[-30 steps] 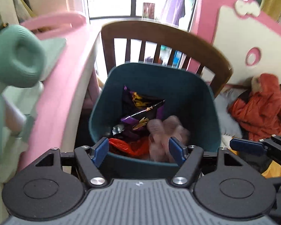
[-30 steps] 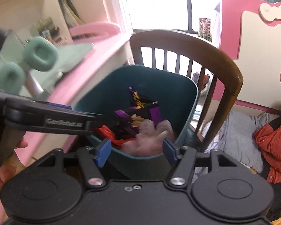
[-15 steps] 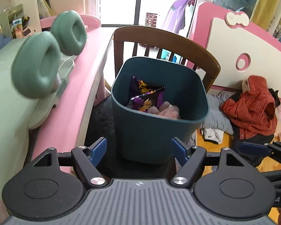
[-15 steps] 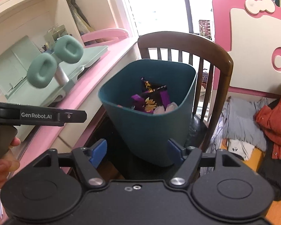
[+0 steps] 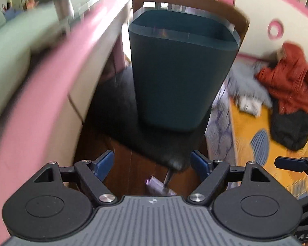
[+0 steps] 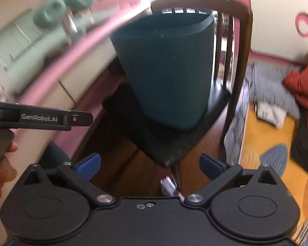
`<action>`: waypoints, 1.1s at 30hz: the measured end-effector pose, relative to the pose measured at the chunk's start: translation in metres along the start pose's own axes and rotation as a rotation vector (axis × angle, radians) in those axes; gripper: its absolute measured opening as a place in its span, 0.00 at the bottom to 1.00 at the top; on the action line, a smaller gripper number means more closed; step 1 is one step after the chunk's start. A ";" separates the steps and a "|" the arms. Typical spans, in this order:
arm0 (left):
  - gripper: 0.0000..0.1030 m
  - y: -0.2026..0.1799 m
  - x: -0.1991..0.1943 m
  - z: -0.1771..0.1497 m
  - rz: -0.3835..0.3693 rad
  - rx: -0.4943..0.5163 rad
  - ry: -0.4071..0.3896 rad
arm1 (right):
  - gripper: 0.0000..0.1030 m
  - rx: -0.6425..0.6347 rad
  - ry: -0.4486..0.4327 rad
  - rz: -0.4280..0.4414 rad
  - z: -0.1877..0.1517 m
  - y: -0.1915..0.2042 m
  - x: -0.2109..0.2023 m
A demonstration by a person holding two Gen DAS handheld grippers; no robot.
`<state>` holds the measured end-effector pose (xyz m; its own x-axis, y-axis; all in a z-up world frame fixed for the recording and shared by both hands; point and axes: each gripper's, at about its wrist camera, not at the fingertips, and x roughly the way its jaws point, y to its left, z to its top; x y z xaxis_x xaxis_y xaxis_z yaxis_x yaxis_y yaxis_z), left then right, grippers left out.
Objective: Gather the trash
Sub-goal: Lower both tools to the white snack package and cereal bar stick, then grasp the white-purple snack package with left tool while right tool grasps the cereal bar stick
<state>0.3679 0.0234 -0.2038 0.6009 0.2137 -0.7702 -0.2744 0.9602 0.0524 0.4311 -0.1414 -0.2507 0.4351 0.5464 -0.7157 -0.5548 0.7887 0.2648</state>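
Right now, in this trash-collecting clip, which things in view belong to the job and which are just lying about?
Part of the job:
- teal bin standing on the chair seat
- purple wrapper on the floor below the chair
- left hand-held gripper, open, empty
- right hand-held gripper, open, empty

Just lying about:
- wooden chair
- green headphones on the desk
- red jacket
- grey clothes

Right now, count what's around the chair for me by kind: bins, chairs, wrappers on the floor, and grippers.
Teal bins: 1
Wooden chairs: 1
Purple wrappers on the floor: 1
Grippers: 2, left gripper and right gripper, both open and empty
Total: 5
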 end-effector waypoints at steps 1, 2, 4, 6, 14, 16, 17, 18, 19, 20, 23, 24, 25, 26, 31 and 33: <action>0.79 -0.002 0.011 -0.010 0.009 -0.003 0.021 | 1.00 0.007 0.012 -0.002 -0.010 -0.003 0.011; 0.79 -0.005 0.025 -0.019 0.029 -0.007 0.050 | 1.00 0.009 0.029 -0.012 -0.020 -0.005 0.023; 0.79 -0.007 0.052 -0.036 0.053 -0.036 0.105 | 1.00 -0.003 0.049 -0.022 -0.040 -0.010 0.046; 0.79 -0.009 0.088 -0.053 0.074 -0.071 0.181 | 1.00 -0.014 0.065 -0.026 -0.062 -0.017 0.071; 0.79 0.005 0.222 -0.124 0.167 -0.228 0.374 | 0.97 0.139 0.193 -0.059 -0.147 -0.057 0.178; 0.79 0.010 0.259 -0.137 0.151 -0.289 0.425 | 0.96 0.168 0.221 -0.060 -0.167 -0.066 0.210; 0.79 0.011 0.278 -0.144 0.145 -0.313 0.443 | 0.96 0.172 0.236 -0.066 -0.177 -0.070 0.225; 0.79 0.010 0.294 -0.149 0.142 -0.324 0.451 | 0.94 0.178 0.257 -0.075 -0.188 -0.075 0.244; 0.79 0.009 0.311 -0.154 0.133 -0.326 0.456 | 0.91 0.188 0.275 -0.081 -0.197 -0.079 0.259; 0.79 0.005 0.329 -0.159 0.129 -0.322 0.462 | 0.91 0.206 0.293 -0.084 -0.208 -0.084 0.278; 0.79 -0.001 0.382 -0.176 0.119 -0.334 0.477 | 0.88 0.256 0.324 -0.091 -0.241 -0.096 0.326; 0.79 -0.004 0.398 -0.181 0.128 -0.337 0.472 | 0.86 0.269 0.328 -0.091 -0.251 -0.100 0.342; 0.79 -0.009 0.414 -0.186 0.122 -0.337 0.468 | 0.85 0.279 0.332 -0.094 -0.259 -0.103 0.355; 0.79 -0.013 0.430 -0.192 0.115 -0.330 0.468 | 0.85 0.289 0.338 -0.100 -0.268 -0.107 0.371; 0.79 -0.024 0.505 -0.222 0.130 -0.347 0.511 | 0.78 0.323 0.366 -0.102 -0.300 -0.128 0.436; 0.79 -0.020 0.526 -0.231 0.120 -0.415 0.535 | 0.78 0.331 0.362 -0.102 -0.306 -0.138 0.453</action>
<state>0.5166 0.0751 -0.7570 0.1241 0.0933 -0.9879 -0.6447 0.7643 -0.0088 0.4875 -0.0888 -0.8088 0.1685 0.3753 -0.9115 -0.2424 0.9121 0.3307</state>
